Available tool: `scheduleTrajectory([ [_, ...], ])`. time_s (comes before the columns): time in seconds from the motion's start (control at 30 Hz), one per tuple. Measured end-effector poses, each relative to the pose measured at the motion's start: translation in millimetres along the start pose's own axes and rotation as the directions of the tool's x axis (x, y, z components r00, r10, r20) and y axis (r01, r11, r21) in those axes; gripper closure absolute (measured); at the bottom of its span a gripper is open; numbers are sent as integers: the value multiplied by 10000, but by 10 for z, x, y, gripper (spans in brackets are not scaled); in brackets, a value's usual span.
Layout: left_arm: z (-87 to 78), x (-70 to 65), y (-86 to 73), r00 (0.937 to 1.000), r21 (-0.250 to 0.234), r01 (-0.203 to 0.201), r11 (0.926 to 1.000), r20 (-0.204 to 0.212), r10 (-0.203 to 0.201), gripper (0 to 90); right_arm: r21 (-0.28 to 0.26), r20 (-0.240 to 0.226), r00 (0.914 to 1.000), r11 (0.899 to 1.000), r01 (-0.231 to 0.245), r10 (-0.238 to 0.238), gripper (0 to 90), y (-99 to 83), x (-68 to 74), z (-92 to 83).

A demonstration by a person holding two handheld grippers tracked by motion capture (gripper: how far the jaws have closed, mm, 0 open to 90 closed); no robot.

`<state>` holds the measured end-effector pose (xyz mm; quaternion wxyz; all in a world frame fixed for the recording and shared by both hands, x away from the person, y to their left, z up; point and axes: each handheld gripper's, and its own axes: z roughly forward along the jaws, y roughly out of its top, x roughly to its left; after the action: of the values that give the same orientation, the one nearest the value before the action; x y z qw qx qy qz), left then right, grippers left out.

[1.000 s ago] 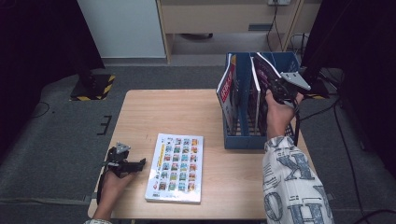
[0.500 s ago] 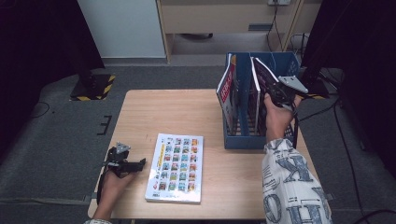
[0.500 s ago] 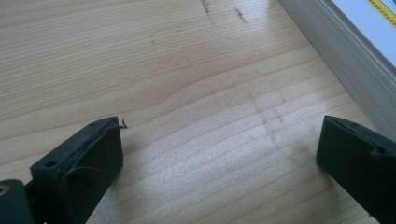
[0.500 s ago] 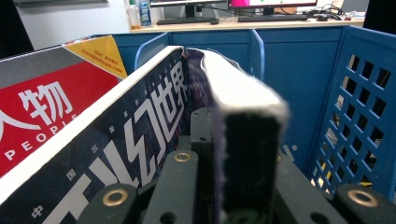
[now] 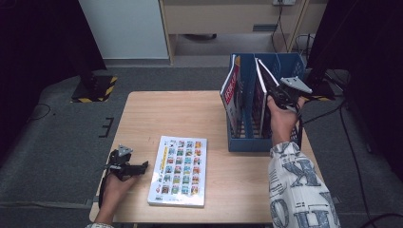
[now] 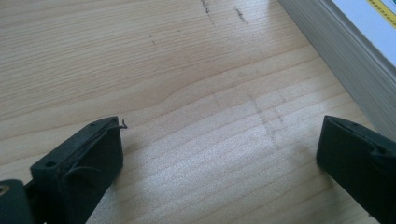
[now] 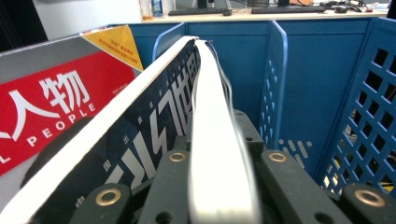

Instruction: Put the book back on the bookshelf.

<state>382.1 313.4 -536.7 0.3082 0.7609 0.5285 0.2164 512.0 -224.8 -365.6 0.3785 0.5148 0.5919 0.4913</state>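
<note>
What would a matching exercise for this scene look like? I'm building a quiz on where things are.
Things:
1. sticker book
2. red magazine
3. black book
4. left gripper

States:
A. open, beside the flat book
B. clamped in the right gripper
C. lying flat on the table
D. standing in the rack's left slot

Pairs: 1-C, 2-D, 3-B, 4-A

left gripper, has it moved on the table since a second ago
No. The left gripper rests at the same spot beside the sticker book, just as near the table edge.
</note>
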Motion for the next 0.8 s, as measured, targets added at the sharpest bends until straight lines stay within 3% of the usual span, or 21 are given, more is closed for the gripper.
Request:
scheduleTrajectory([
  [0.13, 0, 0, 0, 10000, 1, 3, 10000, 1, -3, 0, 107, 197, 9994, 9995, 294, -296, 831, -14, 0, 15],
  [0.5, 0, 0, 0, 10000, 4, -2, 10000, 0, 2, 0, -457, 924, 9957, 9988, 150, -107, 840, 27, -65, 31],
  [0.8, 0, 0, 0, 10000, 3, -1, 10000, 2, 1, 0, -490, 726, 9971, 9984, 268, -232, 837, -40, 2, 105],
])
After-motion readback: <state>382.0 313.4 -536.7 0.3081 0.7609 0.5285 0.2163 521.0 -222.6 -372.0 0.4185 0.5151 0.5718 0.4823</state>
